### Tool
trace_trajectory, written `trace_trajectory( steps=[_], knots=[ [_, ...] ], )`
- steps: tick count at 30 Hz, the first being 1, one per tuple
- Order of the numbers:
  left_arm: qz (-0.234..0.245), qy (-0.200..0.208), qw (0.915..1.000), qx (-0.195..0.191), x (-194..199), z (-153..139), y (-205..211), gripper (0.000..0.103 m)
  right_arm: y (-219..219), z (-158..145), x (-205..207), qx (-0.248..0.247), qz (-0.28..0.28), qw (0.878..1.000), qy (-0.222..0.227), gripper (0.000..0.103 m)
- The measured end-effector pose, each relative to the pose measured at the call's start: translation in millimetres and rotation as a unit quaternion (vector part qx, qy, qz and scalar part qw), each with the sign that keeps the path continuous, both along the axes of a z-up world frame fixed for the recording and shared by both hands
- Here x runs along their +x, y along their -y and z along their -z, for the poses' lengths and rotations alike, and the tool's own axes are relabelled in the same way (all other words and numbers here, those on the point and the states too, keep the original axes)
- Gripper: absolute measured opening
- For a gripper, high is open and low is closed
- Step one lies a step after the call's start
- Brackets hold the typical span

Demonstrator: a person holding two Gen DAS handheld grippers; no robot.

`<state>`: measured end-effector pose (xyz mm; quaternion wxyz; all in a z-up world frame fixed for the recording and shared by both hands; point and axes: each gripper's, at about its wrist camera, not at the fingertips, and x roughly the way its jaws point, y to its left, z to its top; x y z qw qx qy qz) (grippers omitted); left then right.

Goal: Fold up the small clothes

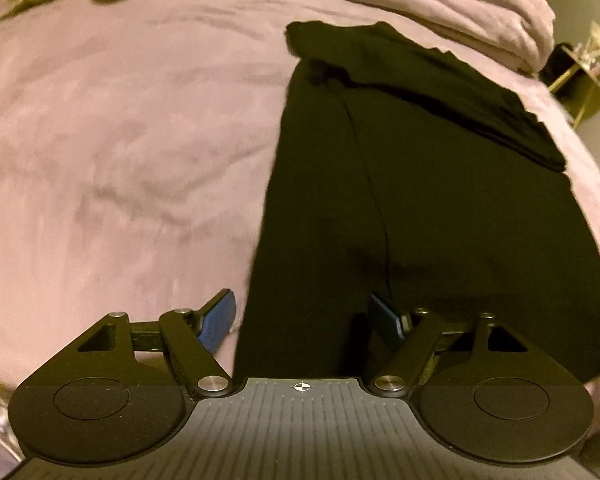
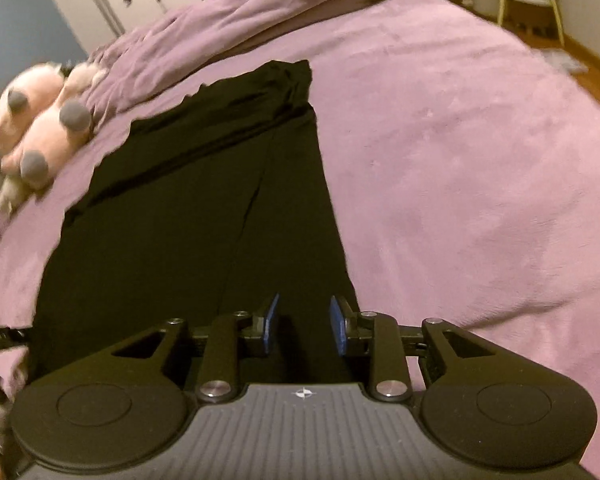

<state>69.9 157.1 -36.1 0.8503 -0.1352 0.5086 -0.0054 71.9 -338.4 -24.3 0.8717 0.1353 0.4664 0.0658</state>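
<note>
In the left wrist view, the left gripper (image 1: 303, 322) hangs with its jaws spread wide and nothing between them. One blue pad (image 1: 217, 322) is over the purple bedspread (image 1: 112, 152), the other over the near end of the black garment (image 1: 420, 208), so the gripper straddles the garment's left edge. The garment lies flat on the bed as a long strip, its long axis running from the near edge of the bed away toward the far side, where a folded-over part lies across its top right. Beyond that sits a bunched purple blanket (image 1: 440, 4), and a small gold side table (image 1: 576, 80) shows off the bed's right edge.

The right wrist view shows the right gripper (image 2: 304, 326) with its jaws moderately apart, narrower than the left pair, and nothing held. Both pads are over the near end of the garment (image 2: 188, 220), close to its right edge. Here the strip again runs lengthwise away from the camera, narrowing toward a rumpled far end. Only this view gives the pink stuffed toy (image 2: 40, 128) clearly, lying on the bedspread (image 2: 460, 152) just beside the garment's left edge, with wooden floor (image 2: 596, 64) past the bed's right corner.
</note>
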Motion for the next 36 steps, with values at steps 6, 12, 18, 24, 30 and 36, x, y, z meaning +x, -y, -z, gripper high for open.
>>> trace_trajectory(
  steps=[6, 12, 18, 24, 30, 36],
  knots=[
    [-0.004, -0.002, 0.9985, -0.054, -13.0, 0.7, -6.1, 0.063, 3.1, 7.8, -15.4, -0.009, 0.006, 1.000, -0.028, 0.038],
    [-0.013, -0.019, 0.9973, -0.070, -15.9, 2.7, -15.0, 0.040, 1.9, 17.6, -28.8, -0.018, 0.000, 0.999, -0.049, 0.038],
    [0.000, -0.042, 0.9969, -0.067, -17.3, 5.1, -21.1, 0.043, 11.6, 17.2, -28.9, -0.005, 0.004, 0.998, -0.057, 0.036],
    [0.001, -0.049, 0.9957, -0.078, -22.8, 7.7, -24.1, 0.040, 15.5, 19.4, -27.5, 0.007, 0.007, 0.998, -0.063, 0.036],
    [0.026, -0.058, 0.9947, -0.080, -20.4, 5.4, -22.3, 0.012, 15.6, 18.6, -23.9, 0.021, 0.000, 0.997, -0.068, 0.014],
    [0.038, -0.052, 0.9926, -0.103, -15.9, -5.9, -21.5, 0.010, 17.6, 13.8, -17.1, 0.076, -0.010, 0.994, -0.078, 0.012]
  ],
)
